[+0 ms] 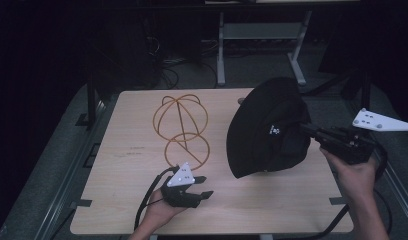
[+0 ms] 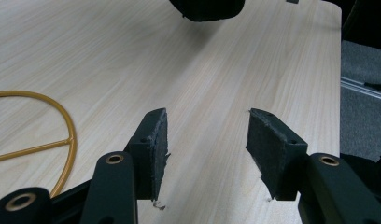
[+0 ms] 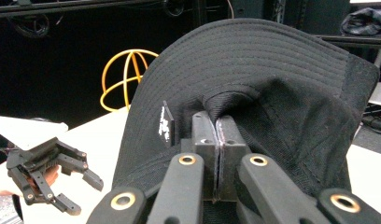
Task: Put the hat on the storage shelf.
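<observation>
1. Right gripper (image 1: 306, 128): held in the person's right hand (image 1: 353, 175) at the right edge of the tabletop (image 1: 127, 200). In the right gripper view its jaws stand pressed together with a fold of black cloth pinched between the pads, so it is clamped on the black hat (image 1: 269, 127).

2. Black hat: a brimmed cloth hat with a small white mark (image 3: 164, 125) on its side. It is lifted on edge over the right half of the tabletop, its lower brim close to the wood; whether the brim touches the surface cannot be told. In the right gripper view the stitched brim (image 3: 254, 44) arches above the jaws.

3. Left gripper (image 1: 204, 186): held in the person's left hand (image 1: 159, 212) near the front edge of the tabletop, left of centre, with the grey three-cornered plate (image 1: 182, 176) on top. Its jaws stand apart, nothing between the pads (image 2: 157, 144), and bare wood shows in the gap.

4. Gold wire stand (image 1: 181, 127): a frame of wire hoops with a round base ring, standing on the middle of the tabletop toward the back edge, left of the hat and apart from it. The base ring lies just beyond the left gripper, and part of it shows at the left in the left gripper view (image 2: 69, 140).

5. Background: dark floor, cables and a grey metal frame (image 1: 221, 50) beyond the back edge.
</observation>
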Available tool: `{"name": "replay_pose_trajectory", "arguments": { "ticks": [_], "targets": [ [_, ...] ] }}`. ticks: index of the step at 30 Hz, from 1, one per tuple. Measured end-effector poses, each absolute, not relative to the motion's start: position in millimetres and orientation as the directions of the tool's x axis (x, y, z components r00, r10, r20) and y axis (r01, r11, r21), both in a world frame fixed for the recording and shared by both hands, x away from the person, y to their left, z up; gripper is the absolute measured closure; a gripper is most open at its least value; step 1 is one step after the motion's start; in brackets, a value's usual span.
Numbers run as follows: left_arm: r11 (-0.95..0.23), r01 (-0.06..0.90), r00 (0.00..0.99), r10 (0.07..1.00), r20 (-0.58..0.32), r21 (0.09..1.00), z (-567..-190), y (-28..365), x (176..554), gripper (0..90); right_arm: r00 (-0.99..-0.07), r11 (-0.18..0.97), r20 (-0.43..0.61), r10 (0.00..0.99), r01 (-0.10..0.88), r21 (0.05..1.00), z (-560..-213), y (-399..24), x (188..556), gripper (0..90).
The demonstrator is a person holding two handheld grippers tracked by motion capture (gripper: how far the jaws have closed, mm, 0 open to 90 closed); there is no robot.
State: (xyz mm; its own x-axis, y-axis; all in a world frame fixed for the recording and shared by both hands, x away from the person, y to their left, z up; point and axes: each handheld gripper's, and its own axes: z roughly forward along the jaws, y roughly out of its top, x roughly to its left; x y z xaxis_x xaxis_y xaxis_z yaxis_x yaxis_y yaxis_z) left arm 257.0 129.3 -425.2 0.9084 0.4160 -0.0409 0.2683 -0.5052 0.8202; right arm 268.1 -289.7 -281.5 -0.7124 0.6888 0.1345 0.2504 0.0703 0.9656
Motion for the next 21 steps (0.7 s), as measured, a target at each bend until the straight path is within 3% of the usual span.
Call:
{"name": "replay_pose_trajectory", "arguments": {
  "ticks": [21],
  "targets": [
    [-0.514,0.254,0.912,0.41,-0.026,0.82,-429.4,130.2,254.1,45.8,-0.766,0.119,0.107,0.634,0.233,0.965,-253.9,-255.1,290.1,89.1]
  ]
}}
